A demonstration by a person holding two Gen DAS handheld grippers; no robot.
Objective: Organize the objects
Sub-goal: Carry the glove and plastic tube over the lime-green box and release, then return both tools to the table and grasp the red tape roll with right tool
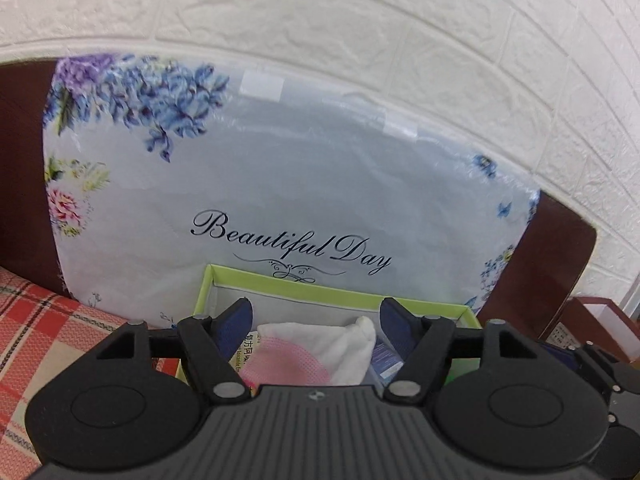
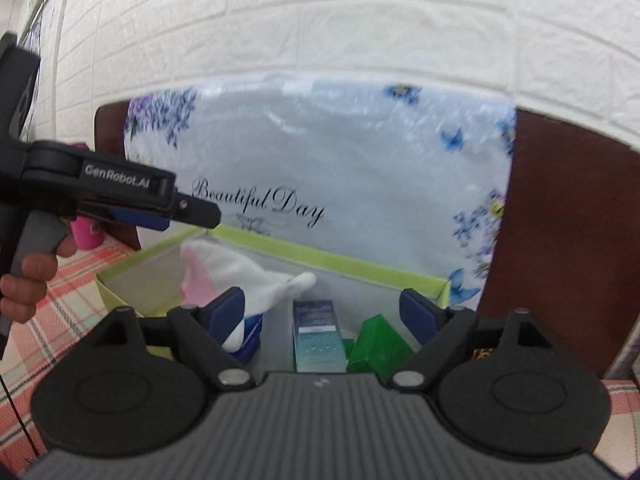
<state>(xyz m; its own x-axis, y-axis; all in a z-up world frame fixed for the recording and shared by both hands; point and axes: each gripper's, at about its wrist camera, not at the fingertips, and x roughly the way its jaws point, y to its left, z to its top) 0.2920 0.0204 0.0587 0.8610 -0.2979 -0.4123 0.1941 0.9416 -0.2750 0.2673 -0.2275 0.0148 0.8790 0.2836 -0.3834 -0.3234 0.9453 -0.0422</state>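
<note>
Both claws hang spread and empty over a green-rimmed box on a plaid-covered bed. The left claw hovers just above the box's near end, its blue pads parted over a white-and-pink cloth bundled inside. The right claw points into the box from the other side, jaws wide, framing a teal carton standing upright, a green carton just beside it and a blue carton partly under the cloth.

With several items already in the box and nothing held, the sorting looks well along; a pink bottle standing outside the box near the headboard may be what is left, though little of the bed shows.

In the right wrist view the left claw is seen side-on, held level above the box's far corner, the person's left hand wrapped round its grey grip. A "Beautiful Day" pillow leans against the headboard behind the box, under a white brick-pattern wall.
</note>
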